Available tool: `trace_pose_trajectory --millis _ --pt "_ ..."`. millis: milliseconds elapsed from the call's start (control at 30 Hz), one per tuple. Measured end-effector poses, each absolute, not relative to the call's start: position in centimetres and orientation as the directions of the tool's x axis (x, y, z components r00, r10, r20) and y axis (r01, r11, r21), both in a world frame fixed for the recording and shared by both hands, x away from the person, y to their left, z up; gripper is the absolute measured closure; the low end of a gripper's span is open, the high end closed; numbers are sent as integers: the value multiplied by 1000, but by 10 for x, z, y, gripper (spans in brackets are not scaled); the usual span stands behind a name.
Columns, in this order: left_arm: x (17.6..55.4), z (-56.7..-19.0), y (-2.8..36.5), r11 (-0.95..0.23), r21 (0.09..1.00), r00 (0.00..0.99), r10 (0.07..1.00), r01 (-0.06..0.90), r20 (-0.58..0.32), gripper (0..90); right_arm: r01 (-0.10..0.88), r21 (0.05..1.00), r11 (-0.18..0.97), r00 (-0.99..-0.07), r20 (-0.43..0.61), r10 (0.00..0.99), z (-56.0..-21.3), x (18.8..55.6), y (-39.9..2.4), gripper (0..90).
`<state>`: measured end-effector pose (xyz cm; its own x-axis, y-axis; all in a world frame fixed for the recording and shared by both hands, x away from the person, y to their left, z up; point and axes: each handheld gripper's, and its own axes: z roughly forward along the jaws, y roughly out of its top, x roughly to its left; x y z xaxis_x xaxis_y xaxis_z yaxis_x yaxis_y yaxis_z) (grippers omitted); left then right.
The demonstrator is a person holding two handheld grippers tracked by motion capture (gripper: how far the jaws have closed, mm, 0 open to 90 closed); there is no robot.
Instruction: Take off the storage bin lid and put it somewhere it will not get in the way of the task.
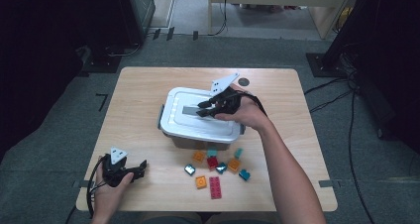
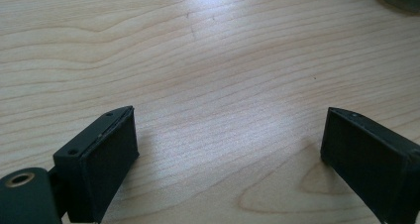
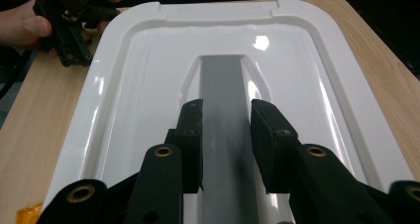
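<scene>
A white-lidded storage box (image 1: 200,119) sits mid-table, and the right gripper (image 3: 226,130) has its jaws pinched on the lid's grey handle (image 3: 224,92). The left gripper (image 2: 228,149) rests wide open and empty on the table (image 1: 148,85). If the side latches are clipped, lifting may drag the whole box or slip the pads off the handle.

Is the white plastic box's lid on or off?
On. The white lid sits flat over the grey box, with the right gripper at its grey handle.
</scene>
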<state>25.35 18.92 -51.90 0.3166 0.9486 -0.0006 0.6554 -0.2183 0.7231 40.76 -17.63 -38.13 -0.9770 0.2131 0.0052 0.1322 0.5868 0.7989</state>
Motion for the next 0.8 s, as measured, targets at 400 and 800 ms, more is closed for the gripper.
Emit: trace_pose_trajectory --millis 400,800 --pt "254 -519 189 -219 723 316 949 655 0 74 185 794 580 -963 30 266 -371 406 -180 682" --pt "254 -519 189 -218 723 316 949 655 0 75 252 786 565 -937 51 346 -367 400 -191 682"
